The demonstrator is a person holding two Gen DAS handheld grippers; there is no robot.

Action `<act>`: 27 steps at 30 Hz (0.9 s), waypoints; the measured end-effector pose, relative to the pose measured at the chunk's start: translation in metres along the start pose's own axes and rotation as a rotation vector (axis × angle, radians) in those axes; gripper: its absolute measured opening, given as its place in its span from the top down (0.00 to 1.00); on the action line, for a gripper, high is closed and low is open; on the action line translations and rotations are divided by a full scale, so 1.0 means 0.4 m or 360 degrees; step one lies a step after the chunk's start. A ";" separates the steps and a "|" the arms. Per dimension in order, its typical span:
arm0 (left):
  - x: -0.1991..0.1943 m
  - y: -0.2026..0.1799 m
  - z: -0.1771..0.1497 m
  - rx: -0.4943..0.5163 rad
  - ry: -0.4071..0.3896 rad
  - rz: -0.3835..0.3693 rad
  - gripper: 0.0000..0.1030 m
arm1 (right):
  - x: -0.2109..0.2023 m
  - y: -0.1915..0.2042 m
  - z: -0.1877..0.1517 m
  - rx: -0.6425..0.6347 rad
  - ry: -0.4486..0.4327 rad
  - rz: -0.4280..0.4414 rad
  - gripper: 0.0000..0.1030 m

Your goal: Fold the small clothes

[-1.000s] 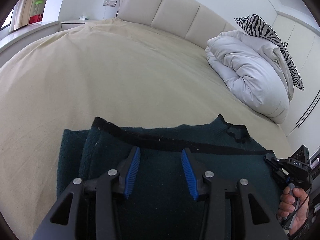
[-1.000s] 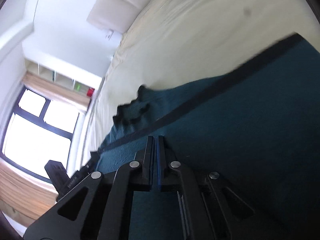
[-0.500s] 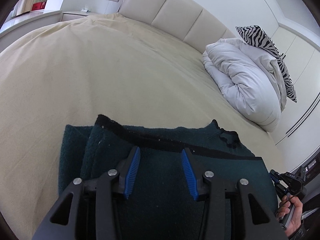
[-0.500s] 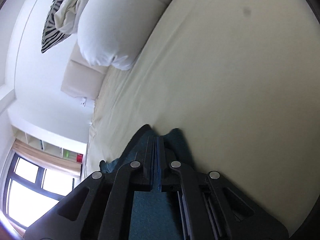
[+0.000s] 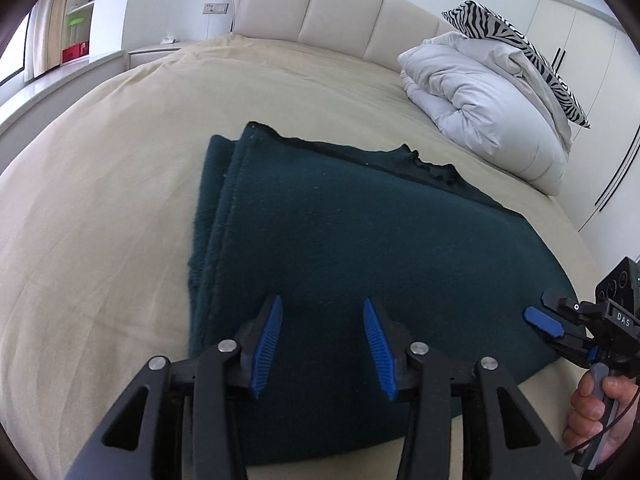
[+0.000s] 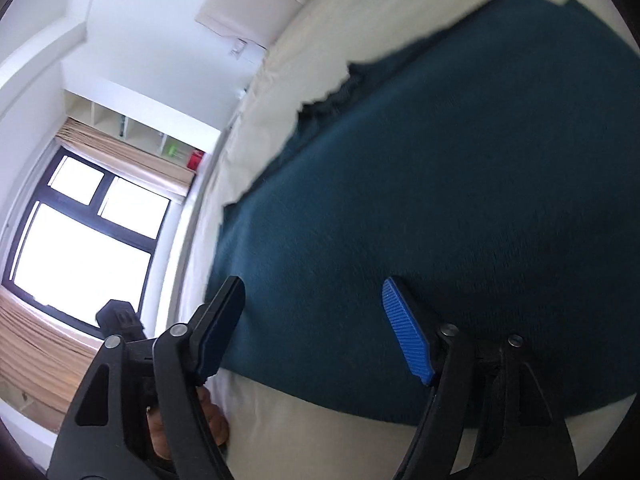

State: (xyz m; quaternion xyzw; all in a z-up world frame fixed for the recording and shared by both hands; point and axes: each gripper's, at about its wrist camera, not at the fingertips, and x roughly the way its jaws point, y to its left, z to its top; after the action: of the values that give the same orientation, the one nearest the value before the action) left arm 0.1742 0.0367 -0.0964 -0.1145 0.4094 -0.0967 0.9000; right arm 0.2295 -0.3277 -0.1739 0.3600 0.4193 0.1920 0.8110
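Both grippers wide open, nothing held

Left gripper (image 5: 320,336) hovers over the near part of the folded garment (image 5: 360,240); right gripper (image 6: 316,320) gapes above its right end. Garment lies flat on the bed (image 5: 120,168), layers stacked at the left edge, duvet (image 5: 480,100) well apart beyond it

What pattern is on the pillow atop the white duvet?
Black-and-white zebra stripes on the pillow, resting on the duvet; clearest in the left wrist view.
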 end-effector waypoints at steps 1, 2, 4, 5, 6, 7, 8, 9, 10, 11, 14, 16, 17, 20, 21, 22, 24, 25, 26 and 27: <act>-0.004 0.014 0.000 -0.0021 -0.0001 -0.0001 0.60 | -0.019 -0.024 -0.006 0.0023 -0.0029 0.0016 0.58; -0.008 0.028 -0.001 -0.0046 0.0001 -0.0014 0.65 | -0.040 -0.056 -0.005 0.0092 -0.0050 0.0041 0.62; -0.015 0.048 -0.002 -0.0085 -0.0001 -0.0022 0.69 | -0.112 -0.138 0.002 0.0265 -0.0138 0.0051 0.74; -0.021 0.054 -0.004 -0.0092 -0.0006 -0.0022 0.69 | -0.148 -0.168 0.005 0.0307 -0.0192 0.0023 0.76; -0.027 0.058 -0.007 -0.0095 -0.0010 -0.0019 0.69 | -0.194 -0.203 0.008 0.0350 -0.0265 -0.0014 0.77; -0.034 0.061 -0.010 -0.0099 -0.0012 -0.0014 0.69 | -0.245 -0.237 0.008 0.0393 -0.0342 -0.0049 0.77; -0.043 0.065 -0.012 -0.0105 -0.0015 -0.0006 0.69 | -0.283 -0.260 0.010 0.0429 -0.0398 -0.0083 0.77; -0.054 0.067 -0.013 -0.0116 -0.0023 0.0007 0.69 | -0.326 -0.278 0.006 0.0459 -0.0451 -0.0125 0.75; -0.066 0.068 -0.011 -0.0124 -0.0036 0.0024 0.68 | -0.366 -0.285 0.001 0.0465 -0.0497 -0.0183 0.74; -0.080 0.065 -0.007 -0.0123 -0.0060 0.0051 0.65 | -0.398 -0.281 -0.003 0.0444 -0.0530 -0.0232 0.74; -0.113 0.036 0.014 -0.0059 -0.0166 0.0136 0.47 | -0.469 -0.238 0.020 0.0336 -0.0588 -0.0303 0.66; -0.113 0.008 0.036 0.0011 -0.0200 0.0143 0.43 | -0.449 -0.184 0.037 0.0249 -0.0561 -0.0240 0.55; -0.105 -0.002 0.048 0.0029 -0.0201 0.0139 0.43 | -0.431 -0.142 0.040 0.0204 -0.0533 -0.0212 0.53; -0.062 -0.021 0.073 0.0061 -0.0190 0.0150 0.43 | -0.325 -0.047 0.074 0.0045 -0.0402 -0.0126 0.52; -0.043 -0.023 0.079 0.0071 -0.0173 0.0172 0.43 | -0.262 -0.008 0.084 0.0010 -0.0356 -0.0107 0.52; -0.025 -0.023 0.083 0.0076 -0.0153 0.0193 0.43 | -0.206 0.021 0.099 -0.0011 -0.0312 -0.0102 0.52; 0.003 -0.010 0.088 0.0072 -0.0133 0.0239 0.43 | -0.136 0.045 0.114 -0.0047 -0.0244 -0.0099 0.51; 0.014 0.002 0.087 0.0054 -0.0122 0.0266 0.43 | -0.110 0.054 0.120 -0.0068 -0.0224 -0.0085 0.51; 0.025 0.017 0.084 0.0027 -0.0108 0.0285 0.43 | -0.080 0.059 0.129 -0.0093 -0.0206 -0.0079 0.51; 0.038 0.034 0.079 -0.0001 -0.0085 0.0297 0.43 | -0.041 0.065 0.148 -0.0096 -0.0193 -0.0091 0.51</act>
State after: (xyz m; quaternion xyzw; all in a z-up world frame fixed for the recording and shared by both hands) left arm 0.2090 0.0495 -0.0908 -0.0787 0.3942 -0.0093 0.9156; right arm 0.2683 -0.3456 -0.1224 0.3342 0.3736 0.1593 0.8505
